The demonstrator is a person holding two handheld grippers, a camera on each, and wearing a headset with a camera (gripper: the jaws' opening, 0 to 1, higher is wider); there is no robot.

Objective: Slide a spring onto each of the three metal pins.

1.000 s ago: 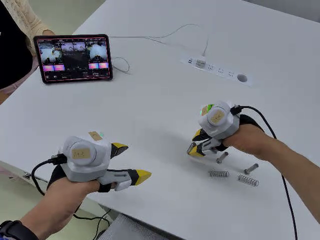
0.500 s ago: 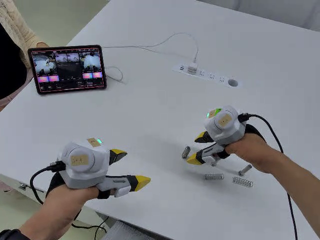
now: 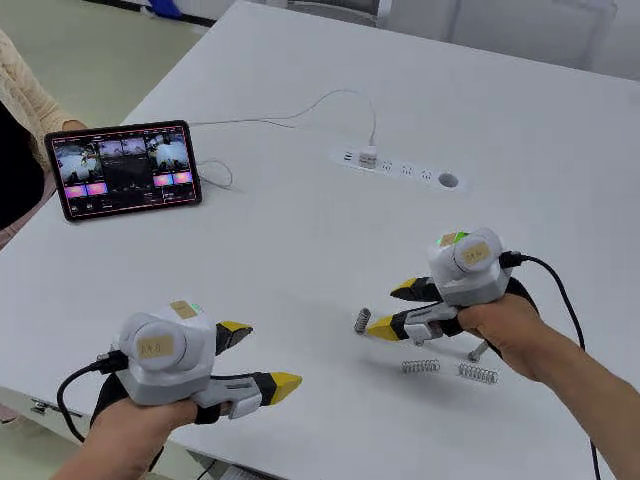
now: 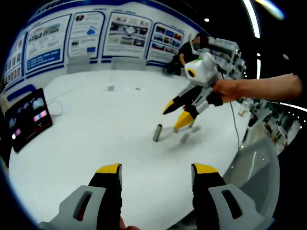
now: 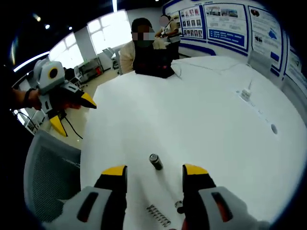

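A short grey pin [image 3: 362, 320], ribbed as if a spring sits on it, lies on the white table [image 3: 300, 230] just left of my right gripper [image 3: 392, 308]. That gripper is open and holds nothing. In the right gripper view the pin [image 5: 155, 162] lies just ahead of the yellow-tipped jaws [image 5: 154, 170]. Two loose springs [image 3: 421, 366] [image 3: 478, 374] lie below the right hand. A bare pin [image 3: 478, 350] peeks out from under it. My left gripper [image 3: 262, 355] hovers open at the near left, well apart from the parts. Its own view shows the pin [image 4: 157, 132] far ahead.
A tablet [image 3: 123, 168] lies at the far left with a person [image 3: 20, 150] beside it. A white power strip [image 3: 395, 167] with a cable lies at the back. The table's near edge runs just below both hands. A mesh chair [image 5: 48, 177] stands off the table's side.
My right gripper has let go of the ribbed pin, which now lies on the table, and has opened and drawn back to the right. The head camera has shifted.
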